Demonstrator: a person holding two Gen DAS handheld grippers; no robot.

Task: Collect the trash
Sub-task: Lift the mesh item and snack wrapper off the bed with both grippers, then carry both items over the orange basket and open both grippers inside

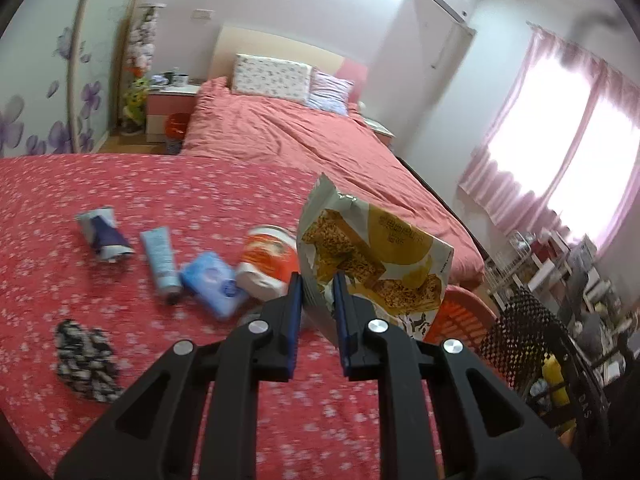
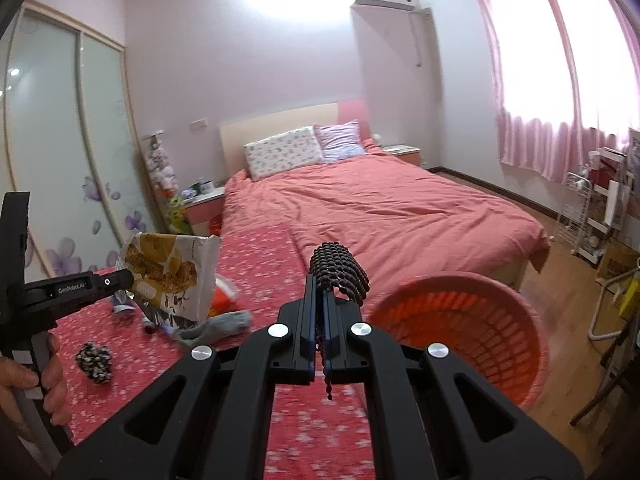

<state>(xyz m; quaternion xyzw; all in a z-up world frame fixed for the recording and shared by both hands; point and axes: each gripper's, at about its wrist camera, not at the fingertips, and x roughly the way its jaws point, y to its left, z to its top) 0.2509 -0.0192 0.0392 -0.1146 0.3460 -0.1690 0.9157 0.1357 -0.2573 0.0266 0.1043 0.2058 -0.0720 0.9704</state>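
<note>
My left gripper (image 1: 317,280) is shut on a yellow and white snack bag (image 1: 372,252) and holds it above the red flowered table (image 1: 120,360); the bag also shows in the right wrist view (image 2: 172,276). My right gripper (image 2: 320,296) is shut on a dark mesh piece (image 2: 340,270), which also shows in the left wrist view (image 1: 516,328). An orange basket (image 2: 460,320) stands just right of the table. On the table lie a crushed carton (image 1: 102,236), a blue tube (image 1: 160,256), a blue tissue pack (image 1: 212,280) and an orange cup (image 1: 268,260).
A black and white scrunchie (image 1: 86,356) lies at the table's left front. A grey sock (image 2: 216,326) lies by the bag. A bed with a red cover (image 2: 380,208) stands behind the table. Shelves (image 2: 600,208) and clutter stand at the right by the window.
</note>
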